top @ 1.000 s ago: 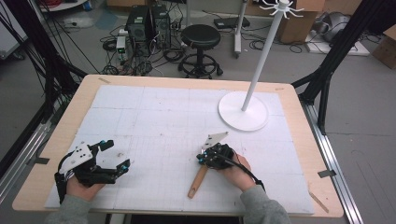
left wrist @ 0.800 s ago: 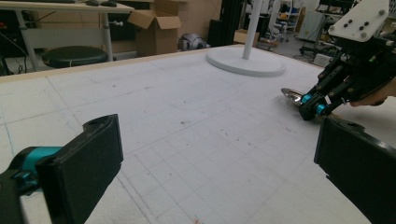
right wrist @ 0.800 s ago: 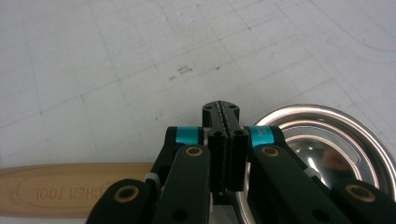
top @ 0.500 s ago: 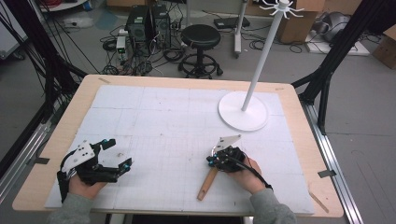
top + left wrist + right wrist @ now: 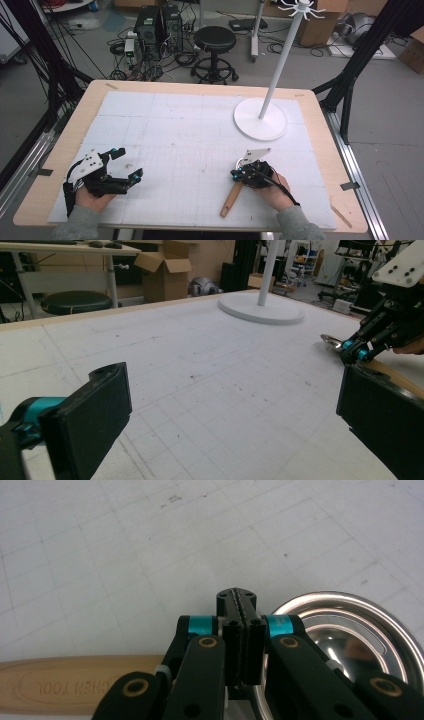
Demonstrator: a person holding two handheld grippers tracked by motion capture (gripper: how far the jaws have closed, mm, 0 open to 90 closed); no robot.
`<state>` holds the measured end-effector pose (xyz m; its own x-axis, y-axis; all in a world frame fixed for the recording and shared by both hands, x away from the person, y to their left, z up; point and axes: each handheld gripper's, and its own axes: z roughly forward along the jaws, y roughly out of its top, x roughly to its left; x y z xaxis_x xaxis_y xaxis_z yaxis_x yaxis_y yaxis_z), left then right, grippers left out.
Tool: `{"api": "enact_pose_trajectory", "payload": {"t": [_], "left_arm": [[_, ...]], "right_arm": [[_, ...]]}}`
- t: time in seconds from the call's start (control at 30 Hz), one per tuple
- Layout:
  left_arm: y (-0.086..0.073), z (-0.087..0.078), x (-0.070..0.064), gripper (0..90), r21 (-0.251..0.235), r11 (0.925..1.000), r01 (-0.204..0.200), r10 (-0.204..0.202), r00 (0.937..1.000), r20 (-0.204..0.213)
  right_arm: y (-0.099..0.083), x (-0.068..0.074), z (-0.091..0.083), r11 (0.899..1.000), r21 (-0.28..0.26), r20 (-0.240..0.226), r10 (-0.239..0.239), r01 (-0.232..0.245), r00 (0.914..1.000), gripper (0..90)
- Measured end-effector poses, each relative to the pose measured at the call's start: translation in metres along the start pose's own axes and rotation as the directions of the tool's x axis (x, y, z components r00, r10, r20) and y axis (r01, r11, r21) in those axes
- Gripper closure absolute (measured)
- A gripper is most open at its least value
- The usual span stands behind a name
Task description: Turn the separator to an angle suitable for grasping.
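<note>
A spoon with a wooden handle [image 5: 231, 199] and a shiny metal bowl [image 5: 345, 630] lies near the table's front edge, right of centre. My right gripper [image 5: 235, 175] is shut at the spoon's neck, with the handle [image 5: 75, 682] to one side of the jaws and the bowl to the other. The exact contact is hidden under the jaws. My left gripper [image 5: 128, 162] rests open at the front left, with nothing between its fingers. The left gripper view looks across the mat at the right gripper [image 5: 352, 347] and the spoon's bowl [image 5: 331, 341].
A white stand with a round base [image 5: 260, 125] and a tall pole rises at the back right of the table. A white gridded mat [image 5: 190, 135] covers most of the wooden tabletop. A stool and cables sit on the floor beyond the far edge.
My right gripper has shifted to the right and slightly toward the front, and the spoon has moved along with it. The left gripper has stayed open in nearly the same place.
</note>
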<state>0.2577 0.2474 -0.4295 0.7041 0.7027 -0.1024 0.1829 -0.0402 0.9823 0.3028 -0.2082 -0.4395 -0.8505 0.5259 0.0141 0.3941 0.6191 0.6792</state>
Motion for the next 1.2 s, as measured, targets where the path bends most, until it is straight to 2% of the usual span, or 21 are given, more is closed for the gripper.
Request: {"api": "enact_pose_trajectory", "payload": {"t": [0.5,0.67,0.77,0.83,0.97,1.2], "left_arm": [[0.0,0.001,0.0,1.7,0.0,1.0,-0.002,0.002,1.0,0.003],[0.0,0.002,-0.001,1.7,0.006,1.0,-0.006,0.006,1.0,0.006],[0.001,0.003,-0.002,1.7,0.001,1.0,-0.007,0.007,1.0,0.003],[0.001,0.003,-0.002,1.7,-0.001,0.9999,-0.012,0.012,0.9999,0.005],[0.001,0.003,-0.001,1.7,-0.002,1.0,-0.007,0.007,1.0,0.004],[0.002,0.005,-0.001,1.7,-0.013,0.9999,-0.007,0.007,1.0,0.005]], "right_arm": [[-0.024,-0.004,-0.02,0.999,-0.017,0.029,0.042,-0.041,0.9987,90.0],[-0.024,-0.003,-0.02,0.999,-0.015,0.039,0.05,-0.049,0.998,90.0],[-0.024,-0.004,-0.02,0.998,-0.024,0.023,0.055,-0.055,0.9982,90.0],[-0.023,-0.003,-0.023,0.997,-0.049,0.038,0.057,-0.055,0.9976,90.0],[-0.022,-0.003,-0.034,0.989,-0.121,0.018,0.091,-0.088,0.9957,90.0],[-0.032,0.009,-0.045,0.99,-0.12,0.005,0.081,-0.079,0.9967,90.0]]}}
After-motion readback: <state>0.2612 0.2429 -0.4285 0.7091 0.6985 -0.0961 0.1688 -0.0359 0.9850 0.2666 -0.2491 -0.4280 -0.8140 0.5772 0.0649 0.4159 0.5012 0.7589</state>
